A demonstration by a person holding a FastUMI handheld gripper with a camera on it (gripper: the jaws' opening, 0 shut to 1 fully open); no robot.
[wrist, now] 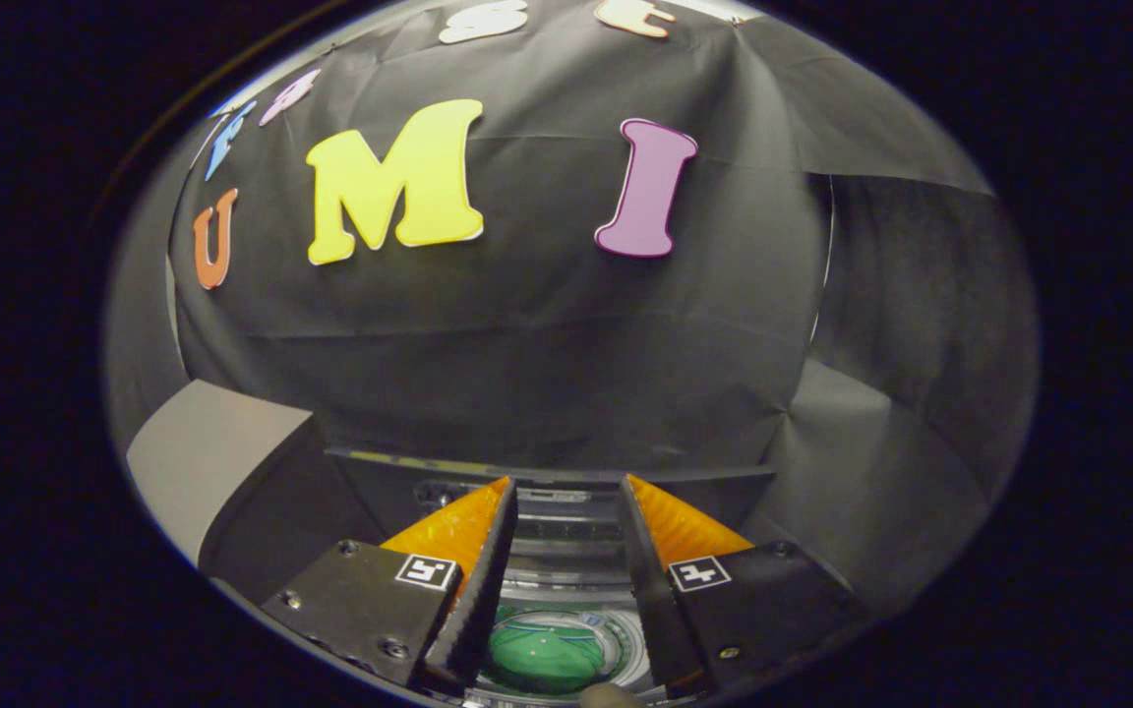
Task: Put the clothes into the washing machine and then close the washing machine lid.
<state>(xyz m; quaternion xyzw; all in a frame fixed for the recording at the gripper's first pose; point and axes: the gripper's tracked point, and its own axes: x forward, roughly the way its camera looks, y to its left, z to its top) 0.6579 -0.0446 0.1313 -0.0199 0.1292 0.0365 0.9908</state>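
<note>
My gripper (566,484) is open, its two fingers apart with nothing held between them. It hovers above a dark top-loading washing machine (566,590). Down between the fingers I see the machine's round drum opening (616,639) with a green garment (539,657) lying inside it. The rear edge of the machine's top (547,470) runs just beyond the fingertips. Whether the lid lies over the opening I cannot tell.
The booth's black cloth wall (547,334) rises close behind the machine. A pale grey panel (208,457) slopes down to the left of the machine. More black cloth (881,462) hangs to the right. A small pale shape (611,696) shows below the drum opening.
</note>
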